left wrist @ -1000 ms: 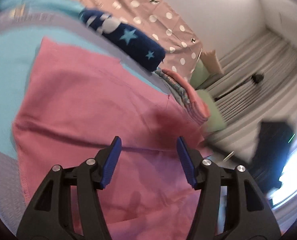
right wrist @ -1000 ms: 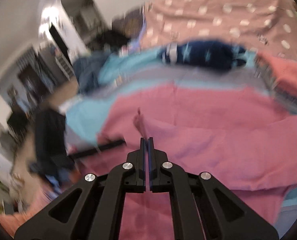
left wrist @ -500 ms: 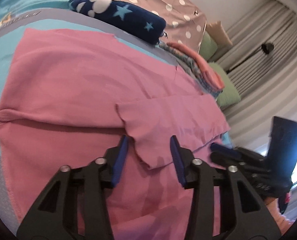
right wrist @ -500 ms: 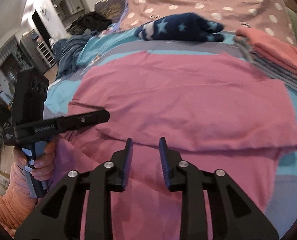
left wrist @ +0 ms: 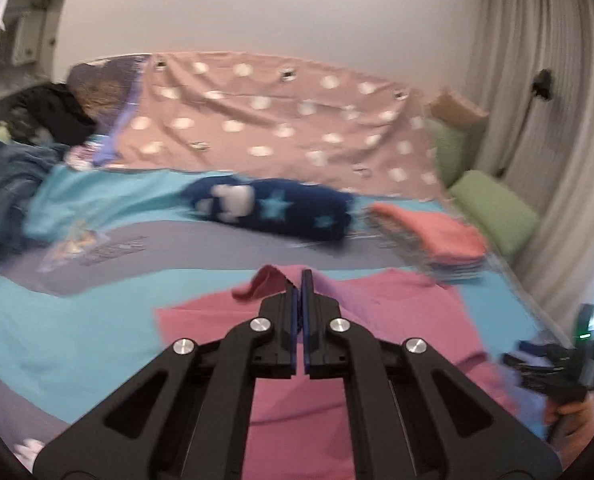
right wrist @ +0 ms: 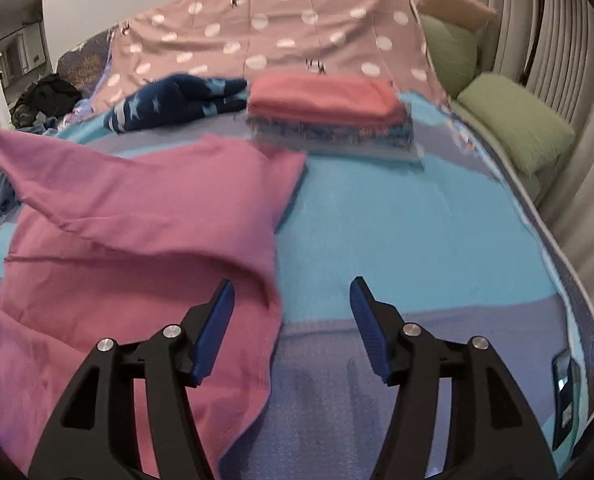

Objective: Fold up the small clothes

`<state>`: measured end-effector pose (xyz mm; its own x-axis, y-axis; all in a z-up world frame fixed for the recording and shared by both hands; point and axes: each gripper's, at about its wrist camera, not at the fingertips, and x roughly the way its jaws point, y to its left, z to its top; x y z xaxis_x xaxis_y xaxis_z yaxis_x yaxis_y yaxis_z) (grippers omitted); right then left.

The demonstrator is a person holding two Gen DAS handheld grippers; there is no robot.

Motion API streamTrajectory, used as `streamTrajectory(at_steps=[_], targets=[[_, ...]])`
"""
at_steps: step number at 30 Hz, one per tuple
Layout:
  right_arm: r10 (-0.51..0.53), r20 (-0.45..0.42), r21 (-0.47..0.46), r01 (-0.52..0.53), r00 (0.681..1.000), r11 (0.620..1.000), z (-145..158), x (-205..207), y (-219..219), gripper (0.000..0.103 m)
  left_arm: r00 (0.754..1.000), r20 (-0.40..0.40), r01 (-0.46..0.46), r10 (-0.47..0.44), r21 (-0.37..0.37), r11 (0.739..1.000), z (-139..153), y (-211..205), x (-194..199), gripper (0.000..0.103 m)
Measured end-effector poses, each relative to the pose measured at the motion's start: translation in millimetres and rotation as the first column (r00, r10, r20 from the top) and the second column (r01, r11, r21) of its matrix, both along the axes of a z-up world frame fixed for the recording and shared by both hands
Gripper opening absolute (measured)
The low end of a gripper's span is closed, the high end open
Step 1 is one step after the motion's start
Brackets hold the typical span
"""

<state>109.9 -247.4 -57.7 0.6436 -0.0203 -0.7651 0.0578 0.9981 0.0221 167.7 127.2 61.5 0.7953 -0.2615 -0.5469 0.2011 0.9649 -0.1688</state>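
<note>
Left gripper [left wrist: 299, 280] was clenched on the pink garment [right wrist: 137, 208], lifting its corner at centre frame; right gripper [right wrist: 291, 320] hung released, the garment's free edge lying just left of its jaws on the bed [right wrist: 417, 220].

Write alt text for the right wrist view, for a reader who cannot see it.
The open right gripper hovers over a bed, its left finger above the edge of a pink garment that is partly lifted at the far left. Behind lie a stack of folded clothes, a navy star-patterned item and green pillows.
</note>
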Motion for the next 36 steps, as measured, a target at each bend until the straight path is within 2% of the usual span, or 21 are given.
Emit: streamTrajectory(at_steps=[4, 6, 7, 9, 10, 14, 18, 20, 21, 22, 24, 25, 29, 32, 34, 36], targets=[[0.031, -0.041, -0.002, -0.031, 0.999, 1.000, -15.6, 6.4, 5.9, 0.061, 0.993, -0.117, -0.027, 0.029, 0.021, 0.999, -44.3, 21.3, 18.3, 0.002], [0.049, -0.047, -0.009, -0.049, 0.998, 0.999, -17.5, 9.3, 12.8, 0.061, 0.985, -0.161, -0.054, 0.065, 0.074, 0.996, -65.8, 23.7, 24.4, 0.005], [0.056, -0.045, -0.015, -0.057, 0.997, 0.998, -16.4, 10.0, 15.8, 0.061, 0.979, -0.182, -0.073, 0.091, 0.104, 0.992, -77.9, 26.2, 26.4, 0.010], [0.069, -0.039, -0.037, -0.071, 0.997, 0.997, -15.3, 11.7, 22.0, 0.061, 0.970, -0.207, -0.098, 0.124, 0.129, 0.987, -91.5, 33.0, 28.7, 0.039], [0.074, -0.040, -0.045, -0.076, 0.996, 0.996, -15.5, 10.6, 23.9, 0.061, 0.968, -0.206, -0.118, 0.144, 0.135, 0.984, -96.6, 38.8, 26.0, 0.042], [0.093, -0.061, -0.067, -0.097, 0.994, 0.993, -24.0, 13.6, 28.5, 0.061, 0.961, -0.219, -0.145, 0.170, 0.129, 0.981, -104.3, 55.7, 19.4, 0.048], [0.081, -0.046, -0.079, -0.084, 0.996, 0.993, -29.4, 20.9, 30.3, 0.061, 0.951, -0.251, -0.137, 0.180, 0.179, 0.974, -118.2, 52.2, 18.1, 0.054], [0.037, -0.024, -0.079, -0.039, 0.999, 0.996, -29.3, 25.2, 25.0, 0.061, 0.945, -0.273, -0.123, 0.181, 0.216, 0.969, -129.1, 44.3, 16.9, 0.056], [-0.025, -0.013, -0.078, 0.024, 1.000, 0.997, -29.6, 26.9, 16.4, 0.061, 0.943, -0.279, -0.117, 0.181, 0.229, 0.966, -132.3, 40.2, 17.4, 0.057], [-0.093, -0.018, -0.062, 0.092, 0.996, 0.994, -31.2, 28.2, 4.4, 0.061, 0.944, -0.278, -0.111, 0.179, 0.242, 0.964, -134.9, 36.7, 16.6, 0.058], [-0.149, -0.072, 0.147, 0.158, 0.986, 0.976, -41.0, 29.1, -29.0, 0.060, 0.951, -0.255, -0.109, 0.176, 0.259, 0.960, -135.6, 31.2, 11.2, 0.063], [-0.149, -0.069, 0.183, 0.159, 0.986, 0.970, -41.4, 27.5, -35.1, 0.060, 0.952, -0.252, -0.106, 0.173, 0.259, 0.960, -135.2, 30.3, 9.5, 0.064], [-0.130, -0.049, 0.083, 0.134, 0.990, 0.988, -37.9, 24.3, -23.3, 0.060, 0.947, -0.266, -0.119, 0.178, 0.224, 0.967, -135.4, 34.9, 7.2, 0.067], [-0.128, -0.039, 0.085, 0.131, 0.991, 0.988, -37.0, 24.4, -21.5, 0.061, 0.942, -0.282, -0.130, 0.182, 0.193, 0.973, -136.4, 39.8, 5.9, 0.068], [-0.081, -0.025, 0.042, 0.082, 0.996, 0.996, -36.5, 24.9, -12.0, 0.063, 0.939, -0.291, -0.136, 0.184, 0.177, 0.975, -137.0, 41.6, 6.6, 0.069], [0.001, -0.028, -0.063, -0.003, 1.000, 0.998, -35.7, 27.7, 9.9, 0.063, 0.935, -0.298, -0.145, 0.191, 0.169, 0.975, -137.1, 41.7, 8.7, 0.069]])
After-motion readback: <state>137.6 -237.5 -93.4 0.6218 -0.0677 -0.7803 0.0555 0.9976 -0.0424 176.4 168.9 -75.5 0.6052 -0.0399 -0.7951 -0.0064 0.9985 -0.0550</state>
